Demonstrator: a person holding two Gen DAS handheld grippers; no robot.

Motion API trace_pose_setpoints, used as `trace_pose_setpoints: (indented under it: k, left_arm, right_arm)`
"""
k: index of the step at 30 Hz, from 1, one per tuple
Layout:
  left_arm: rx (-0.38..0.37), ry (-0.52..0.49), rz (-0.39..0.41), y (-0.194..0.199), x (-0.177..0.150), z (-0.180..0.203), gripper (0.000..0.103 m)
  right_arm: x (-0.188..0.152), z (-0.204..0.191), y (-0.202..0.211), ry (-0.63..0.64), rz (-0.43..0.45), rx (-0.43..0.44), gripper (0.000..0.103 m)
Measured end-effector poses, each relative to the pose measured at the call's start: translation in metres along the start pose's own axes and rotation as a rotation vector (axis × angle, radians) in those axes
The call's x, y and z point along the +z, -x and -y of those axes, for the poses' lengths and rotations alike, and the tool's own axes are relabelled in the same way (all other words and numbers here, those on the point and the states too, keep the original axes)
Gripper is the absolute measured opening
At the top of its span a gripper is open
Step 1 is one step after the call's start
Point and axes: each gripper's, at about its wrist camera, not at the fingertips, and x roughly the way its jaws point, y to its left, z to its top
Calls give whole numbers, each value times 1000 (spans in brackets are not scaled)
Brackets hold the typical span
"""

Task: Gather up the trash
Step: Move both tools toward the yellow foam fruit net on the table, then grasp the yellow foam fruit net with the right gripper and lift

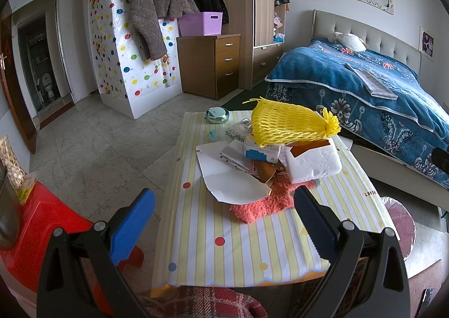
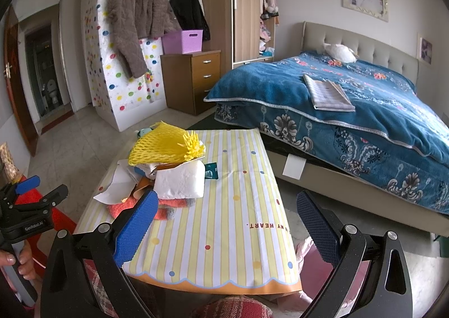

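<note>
Room: bedroom with pale marble-look floor tiles; a bed [image 2: 350,99] with a blue flowered plush cover fills the right of both views, a padded grey headboard behind it.
Table: low table [image 1: 213,236] at centre frame, covered by a smooth cloth with yellow and white stripes and coloured dots, scalloped orange hem at the near edge.
Trash pile: heaped on the far half of the table, toward its left side in the right wrist view; nothing grips it.
Yellow net: foam mesh sleeve [image 1: 289,124], soft and ribbed with a frayed tuft, on top of the pile.
White foam block: chunky, crumbly-edged foam block [image 1: 314,163] at the pile's right, just under the net.
Paper: torn white card sheet [image 1: 230,180] at the pile's near left, with small cartons and brown card scraps between it and the foam.
Orange cloth: fuzzy orange cloth [image 1: 266,202] under the pile's near edge.
Tin: round greenish tin [image 1: 217,115] at the table's far edge; contents cannot be told.
Basket: lilac woven plastic basket [image 1: 200,23] on a wooden drawer unit [image 1: 216,65], upper centre; inside hidden.
Stool: glossy red plastic stool [image 1: 42,231], lower left.
Left gripper [image 1: 224,222]: blue pads spread wide, nothing between them, above the table's near half.
Right gripper [image 2: 224,222]: pads likewise wide apart and empty, above the table's near right.
</note>
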Motion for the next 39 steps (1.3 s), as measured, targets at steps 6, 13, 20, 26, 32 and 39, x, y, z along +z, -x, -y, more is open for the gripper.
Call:
trace_pose_setpoints:
  k: [6,13,20,26,32,39]
  left_arm:
    - [1,1,-1,1,-1,0,96]
    - [5,8,-7,1,-3,-2,96]
    - [25,29,-14,-6,-5,-11,96]
    - [60,30,-11,-14,-4,-23,96]
    - [75,12,-4,-27,5,-37,96]
    - [88,40,11,-43,19,-60,96]
  right_arm:
    - [0,0,0,0,0,0,98]
    - [-2,-1,-1,-3,2,3,98]
    - [1,-6,-12,12,2,44,98]
    - [15,-29,-20,54,150,115,98]
    - [26,-73,-54,186,62,91,98]
    - [31,-115,-98,266,-33,83,96]
